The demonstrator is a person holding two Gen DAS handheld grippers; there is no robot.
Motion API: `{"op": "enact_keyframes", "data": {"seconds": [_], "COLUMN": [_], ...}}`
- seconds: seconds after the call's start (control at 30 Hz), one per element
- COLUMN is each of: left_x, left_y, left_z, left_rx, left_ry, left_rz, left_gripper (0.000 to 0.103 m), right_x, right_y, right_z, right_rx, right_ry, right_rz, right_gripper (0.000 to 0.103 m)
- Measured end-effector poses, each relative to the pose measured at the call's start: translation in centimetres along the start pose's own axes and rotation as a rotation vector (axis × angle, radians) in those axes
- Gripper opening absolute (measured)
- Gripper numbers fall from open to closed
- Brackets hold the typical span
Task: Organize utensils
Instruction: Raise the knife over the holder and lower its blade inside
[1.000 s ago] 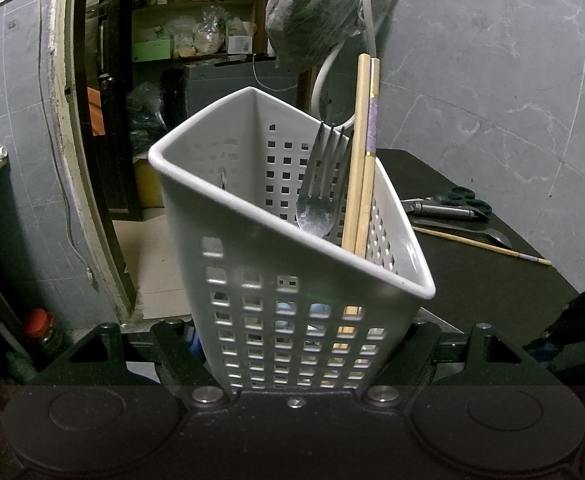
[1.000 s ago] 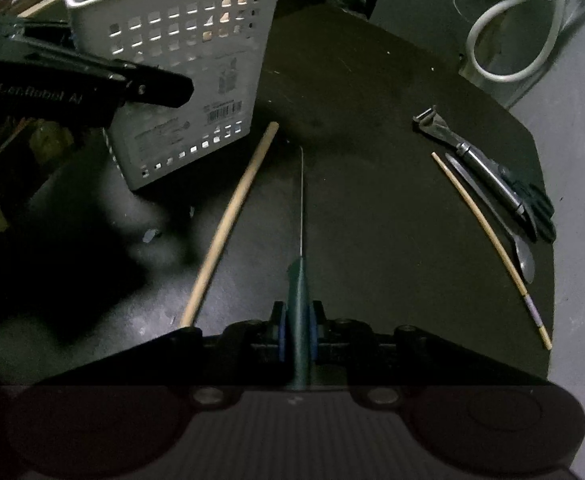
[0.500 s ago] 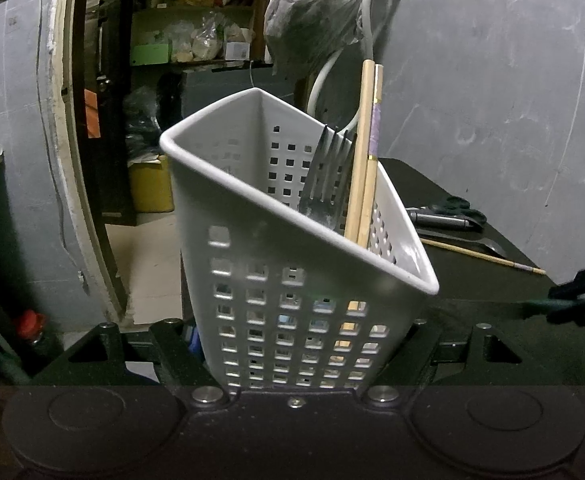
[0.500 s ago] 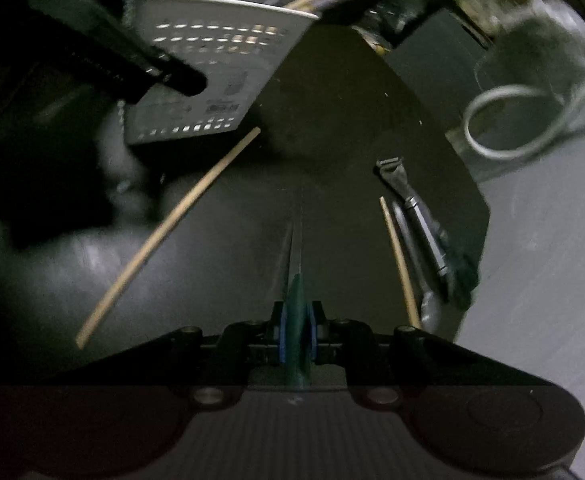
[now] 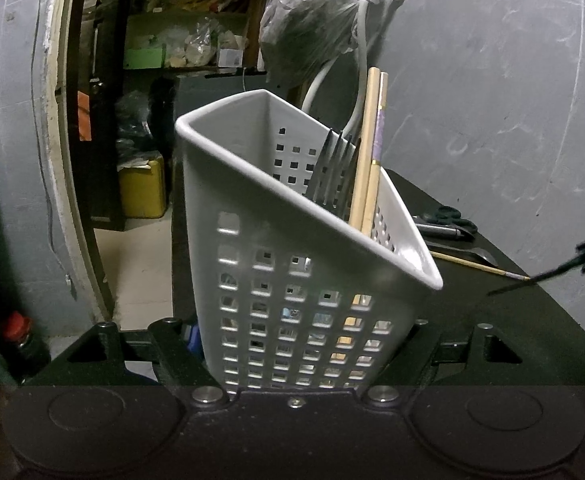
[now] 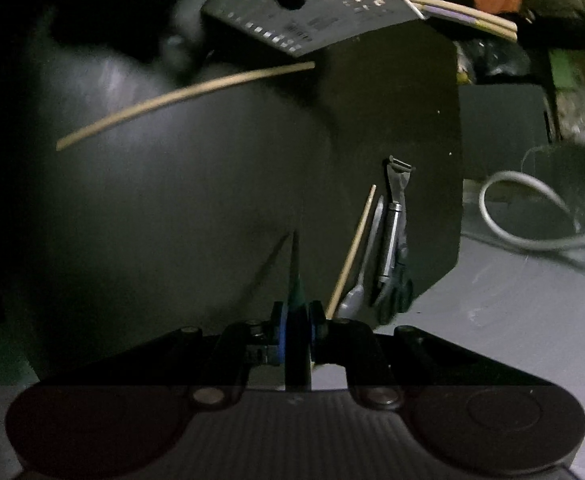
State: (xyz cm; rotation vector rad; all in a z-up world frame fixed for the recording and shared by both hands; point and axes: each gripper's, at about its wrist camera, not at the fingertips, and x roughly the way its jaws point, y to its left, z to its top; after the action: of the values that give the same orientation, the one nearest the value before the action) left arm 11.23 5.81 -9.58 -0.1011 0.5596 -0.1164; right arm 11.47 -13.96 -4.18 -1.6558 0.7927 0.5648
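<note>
The left gripper is clenched on the white perforated basket, holding it tipped so the open mouth leans toward three o'clock. Already inside, a fork and a pair of chopsticks rest against the far wall, sticking out at about one o'clock.

At three o'clock in the left wrist view, the point of a thin dark tool pokes in from the edge. In the right wrist view, the right gripper is clamped tight on that slim green-handled tool, which points straight ahead to twelve o'clock. It could be a knife seen edge-on or a skewer; the light is too dim to say.

From here the basket sits high at twelve o'clock. A loose chopstick lies on the dark table at ten o'clock. Another chopstick, a spoon, a peeler and scissors lie side by side at two o'clock.

The step in hand looks like the carry: tool picked up, not yet dropped in. Next, the right hand would need to bring the point over the basket's rim, aim it into the free side clear of the fork, and only then let go. The left hand must keep the basket steady and tilted.
</note>
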Motion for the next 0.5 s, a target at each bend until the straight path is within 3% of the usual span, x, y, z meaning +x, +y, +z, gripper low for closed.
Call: {"op": "enact_keyframes", "data": {"seconds": [0.3, 0.5], "left_x": [0.3, 0.3], "left_y": [0.3, 1.0], "left_z": [0.0, -0.1], "left_rx": [-0.008, -0.007], "left_ry": [-0.013, -0.01], "left_rz": [-0.02, -0.038], "left_gripper": [0.079, 0.079], "right_x": [-5.2, -11.3], "right_y": [-4.2, -8.0], "right_z": [-0.7, 1.8], "right_rx": [-0.166, -0.189], "right_ry": [0.028, -0.04], "right_rz": [-0.081, -0.136], "right_gripper": [0.012, 0.012]}}
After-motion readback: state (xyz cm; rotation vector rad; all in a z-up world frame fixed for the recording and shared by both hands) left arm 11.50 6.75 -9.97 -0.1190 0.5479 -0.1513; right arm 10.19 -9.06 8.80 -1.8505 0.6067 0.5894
